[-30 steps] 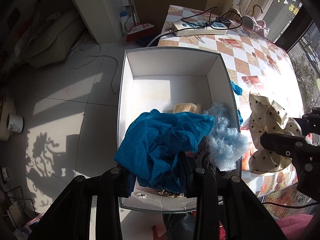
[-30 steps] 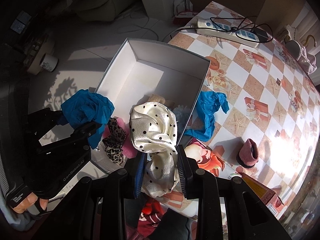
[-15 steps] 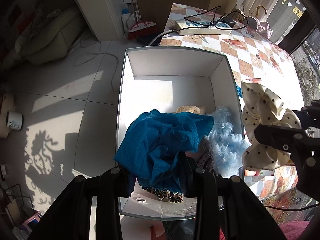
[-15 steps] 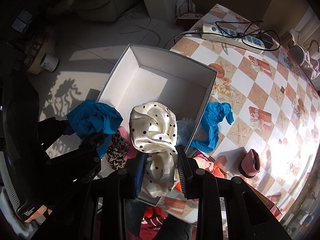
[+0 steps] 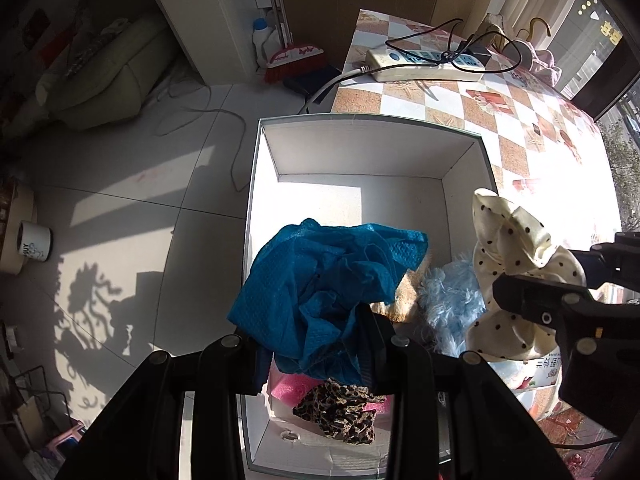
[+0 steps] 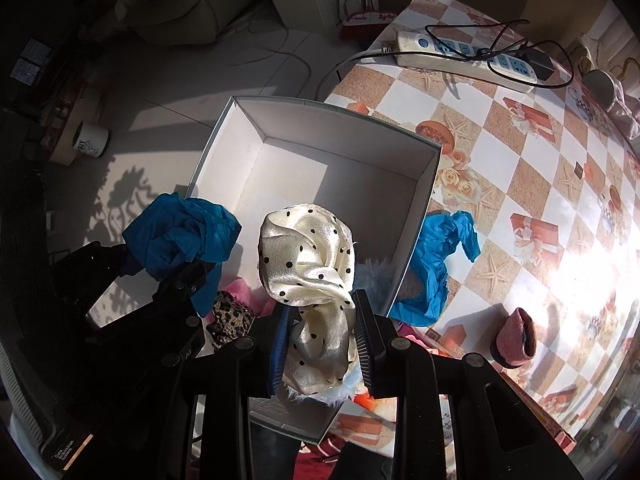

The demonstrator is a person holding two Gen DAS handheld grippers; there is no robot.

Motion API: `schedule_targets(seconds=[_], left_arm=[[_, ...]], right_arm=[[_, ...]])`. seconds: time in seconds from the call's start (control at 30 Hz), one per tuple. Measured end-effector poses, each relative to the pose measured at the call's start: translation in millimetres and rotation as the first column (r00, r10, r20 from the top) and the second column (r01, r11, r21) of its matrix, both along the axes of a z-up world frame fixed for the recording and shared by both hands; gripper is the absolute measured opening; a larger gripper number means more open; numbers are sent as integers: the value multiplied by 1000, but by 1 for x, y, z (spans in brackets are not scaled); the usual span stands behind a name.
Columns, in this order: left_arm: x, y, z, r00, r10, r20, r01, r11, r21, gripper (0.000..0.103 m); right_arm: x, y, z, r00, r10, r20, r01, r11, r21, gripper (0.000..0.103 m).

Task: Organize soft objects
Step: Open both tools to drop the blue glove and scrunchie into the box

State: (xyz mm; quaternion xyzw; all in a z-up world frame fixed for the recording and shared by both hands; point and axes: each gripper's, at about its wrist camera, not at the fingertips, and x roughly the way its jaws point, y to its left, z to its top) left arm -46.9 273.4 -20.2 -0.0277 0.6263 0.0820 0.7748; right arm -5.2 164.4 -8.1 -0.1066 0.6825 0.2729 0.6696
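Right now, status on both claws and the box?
Left claw shut on blue cloth, right claw shut on polka-dot scrunchie. Both over white box. Far half bare; nothing blocking.

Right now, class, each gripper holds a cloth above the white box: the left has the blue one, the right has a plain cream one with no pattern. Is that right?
Not quite. The cream cloth in the right gripper carries black polka dots, as the right wrist view shows. The rest stands: the left gripper holds the blue cloth, both above the white box.
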Motion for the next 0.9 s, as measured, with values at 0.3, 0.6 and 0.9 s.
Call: schedule_targets(seconds=[0.3, 0.6, 0.9], left_arm=[[9, -1, -8, 1000, 4, -15, -4, 1000, 2, 39], [7, -1, -17, 999, 9, -40, -10, 1000, -6, 39], [4, -4, -12, 1000, -8, -19, 7, 998, -54, 82]], right_arm=[[18, -3, -2, 998, -67, -12, 67, 998, 13, 32], [16, 0, -9, 997, -63, -33, 64, 998, 22, 32], [16, 2, -7, 998, -55, -42, 57, 997, 49, 59]])
